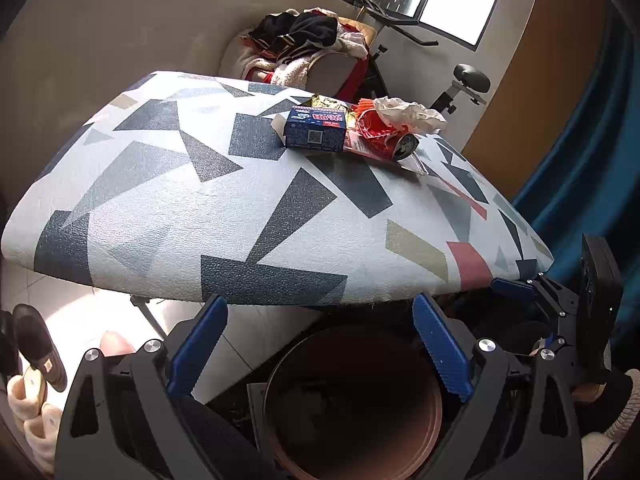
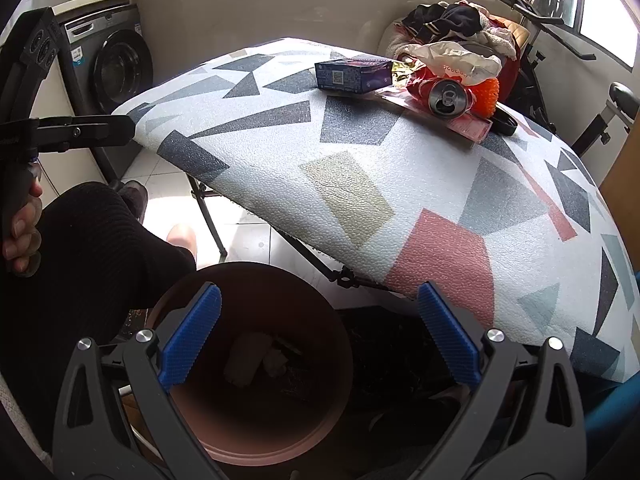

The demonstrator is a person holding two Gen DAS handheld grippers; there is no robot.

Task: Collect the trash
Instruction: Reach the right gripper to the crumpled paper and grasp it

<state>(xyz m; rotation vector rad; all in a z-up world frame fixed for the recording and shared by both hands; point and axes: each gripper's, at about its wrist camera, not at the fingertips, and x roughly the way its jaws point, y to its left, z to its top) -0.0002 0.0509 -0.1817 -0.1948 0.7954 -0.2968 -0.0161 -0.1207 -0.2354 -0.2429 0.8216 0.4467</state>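
A trash pile lies at the far side of the patterned table (image 1: 208, 200): a blue box (image 1: 316, 128), a crushed red can (image 1: 394, 142), crumpled white paper (image 1: 408, 112) and gold foil (image 1: 328, 102). In the right wrist view I see the box (image 2: 352, 74), the can (image 2: 448, 98), a white bag (image 2: 460, 60) and an orange spiky ball (image 2: 486, 96). A brown bin (image 1: 352, 404) stands on the floor below the table's near edge; in the right wrist view the bin (image 2: 256, 436) holds white scraps (image 2: 256, 356). My left gripper (image 1: 320, 344) and right gripper (image 2: 318, 332) hang open and empty above it.
A chair piled with clothes (image 1: 304, 44) and an exercise bike (image 1: 464, 84) stand behind the table. A washing machine (image 2: 116, 72) stands at the left. The table's folding legs (image 2: 212, 220) and slippers (image 1: 36, 360) are on the tiled floor. A blue curtain (image 1: 588, 152) hangs at the right.
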